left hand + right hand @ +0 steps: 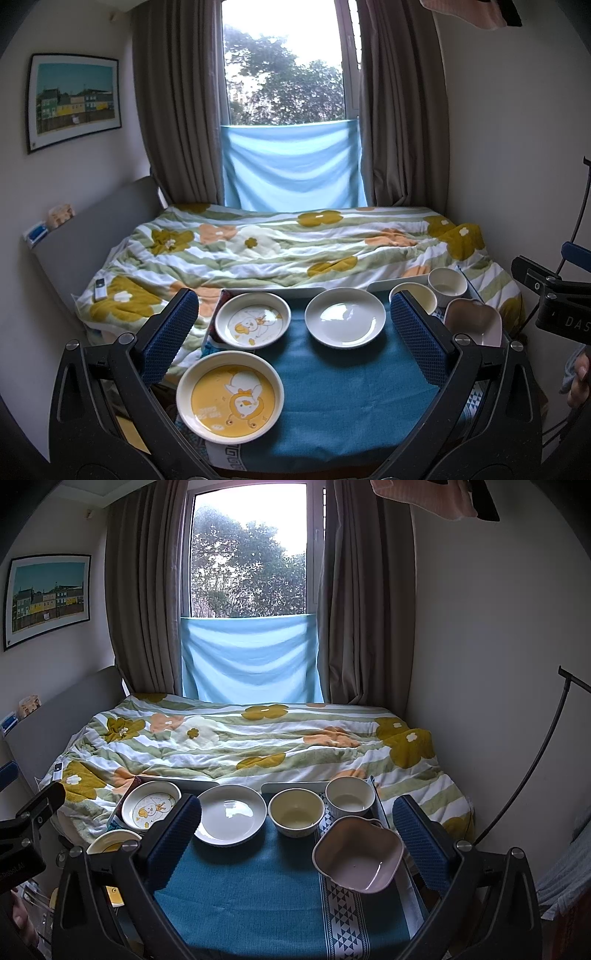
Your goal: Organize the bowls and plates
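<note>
- Both sets of blue-padded fingers are spread wide and hold nothing: the left gripper (293, 338) hangs above the teal cloth (332, 398), and the right gripper (297, 843) does the same further to the right.
- Nearest the left gripper, at the cloth's left edge, lies the yellow cartoon plate (229, 396), flat and face up.
- Just behind it sits the white cartoon plate (252, 320), close to the yellow one but apart from it.
- Level with that, toward the middle of the cloth, rests the plain white plate (345, 317), with a clear gap between the two.
- On the right side, closest to the right gripper, the pink square bowl (357, 854) sits on the patterned border strip (345, 919) of the cloth.
- Behind it, the cream bowl (296, 812) stands beside the plain white plate, and the white cup-shaped bowl (350, 797) stands just to its right, near the far right corner.
- Beyond the dishes spreads the flowered quilt (295, 247) on the bed.
- Farthest back, a light blue sheet (251, 657) hangs below the window (249, 557) between brown curtains (147, 602).
</note>
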The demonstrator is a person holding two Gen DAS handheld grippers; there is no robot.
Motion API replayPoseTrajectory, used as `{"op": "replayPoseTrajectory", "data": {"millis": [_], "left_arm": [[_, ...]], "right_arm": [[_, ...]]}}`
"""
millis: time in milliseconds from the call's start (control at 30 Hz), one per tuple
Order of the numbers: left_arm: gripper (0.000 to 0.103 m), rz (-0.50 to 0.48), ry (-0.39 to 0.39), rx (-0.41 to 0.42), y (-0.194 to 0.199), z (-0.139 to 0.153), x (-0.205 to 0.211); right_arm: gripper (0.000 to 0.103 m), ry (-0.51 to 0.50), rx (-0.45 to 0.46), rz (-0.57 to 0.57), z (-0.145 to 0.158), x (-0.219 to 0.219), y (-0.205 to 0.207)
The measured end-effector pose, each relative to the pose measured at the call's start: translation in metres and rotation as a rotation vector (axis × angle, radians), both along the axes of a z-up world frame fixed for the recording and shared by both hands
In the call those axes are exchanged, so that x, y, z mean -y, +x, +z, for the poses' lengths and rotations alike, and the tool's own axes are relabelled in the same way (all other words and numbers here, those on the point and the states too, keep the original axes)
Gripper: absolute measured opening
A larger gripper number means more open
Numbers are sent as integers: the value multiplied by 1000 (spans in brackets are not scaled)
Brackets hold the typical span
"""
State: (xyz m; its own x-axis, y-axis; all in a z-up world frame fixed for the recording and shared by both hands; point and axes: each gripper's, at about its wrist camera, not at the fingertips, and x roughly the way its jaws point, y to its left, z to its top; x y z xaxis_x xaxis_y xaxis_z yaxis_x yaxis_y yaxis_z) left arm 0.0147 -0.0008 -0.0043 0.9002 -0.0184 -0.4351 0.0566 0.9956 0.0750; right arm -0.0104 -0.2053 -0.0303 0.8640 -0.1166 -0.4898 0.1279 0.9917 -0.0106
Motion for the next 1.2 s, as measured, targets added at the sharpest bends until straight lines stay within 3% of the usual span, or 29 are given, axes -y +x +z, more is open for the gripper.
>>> {"op": "replayPoseTrajectory", "data": {"millis": [833,1033,1200], "left_arm": [[103,34,27,22,1,6,21],[103,63,-32,-49,13,-9,14],[103,166,-45,-181,20,-46,-6]], "right_arm": [[103,-6,3,9,3,9,7],[103,-10,4,76,1,24,15],[103,5,-101,231,-30,18,46]]}}
